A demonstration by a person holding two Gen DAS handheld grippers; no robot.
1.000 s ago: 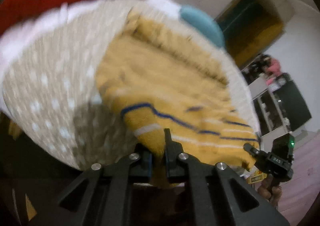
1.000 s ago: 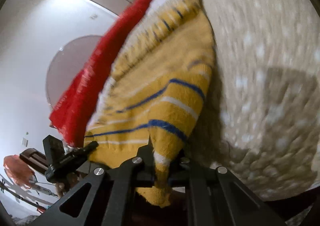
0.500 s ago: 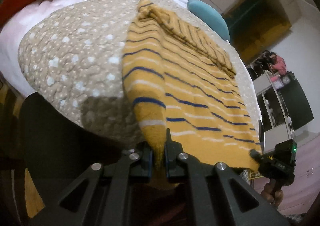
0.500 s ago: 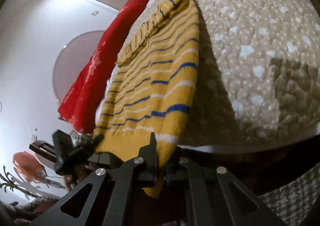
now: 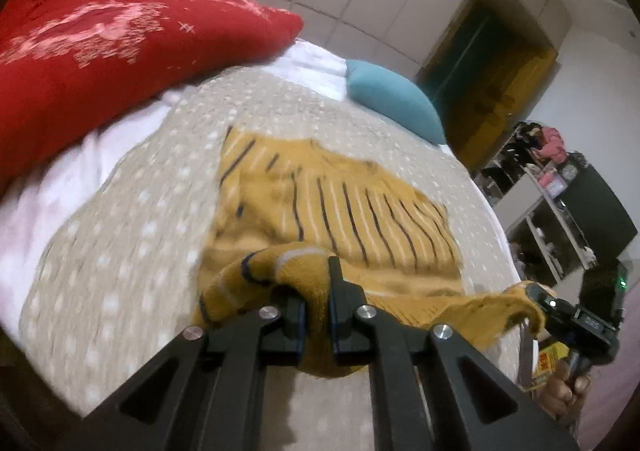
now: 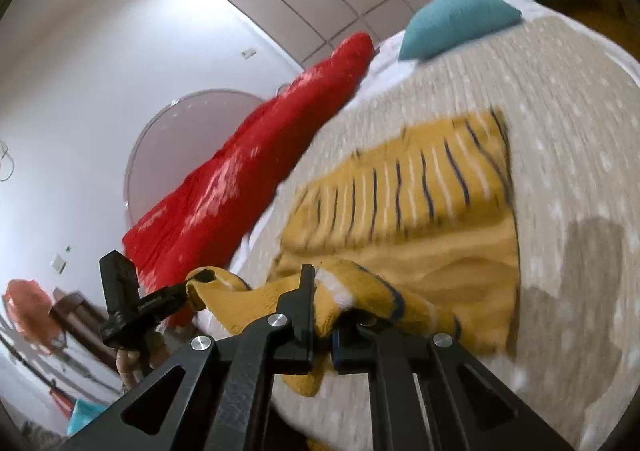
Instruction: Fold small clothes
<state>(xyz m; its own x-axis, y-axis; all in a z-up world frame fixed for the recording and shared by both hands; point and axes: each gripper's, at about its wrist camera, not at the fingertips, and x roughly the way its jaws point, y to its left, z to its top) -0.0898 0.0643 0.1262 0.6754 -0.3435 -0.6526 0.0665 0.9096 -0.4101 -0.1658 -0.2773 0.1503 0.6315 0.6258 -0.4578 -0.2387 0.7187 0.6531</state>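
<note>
Both the left gripper (image 5: 316, 315) and right gripper (image 6: 322, 325) are clamping the near hem of the mustard-yellow, navy-striped knitted sweater (image 5: 340, 211). Through the blur, the hem seems to be sagging between them, so the fold is risking landing crooked on the beige dotted quilted bedspread (image 5: 132, 235).

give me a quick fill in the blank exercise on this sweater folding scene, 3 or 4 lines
1. Both the left gripper and the right gripper are shut on the ____ striped sweater.
2. The sweater lies on a beige quilt dotted with ____ spots.
3. The small cushion at the far end of the bed is ____ in colour.
4. The big bundle of bedding beside the quilt is ____.

Missing words: yellow; white; teal; red
</note>
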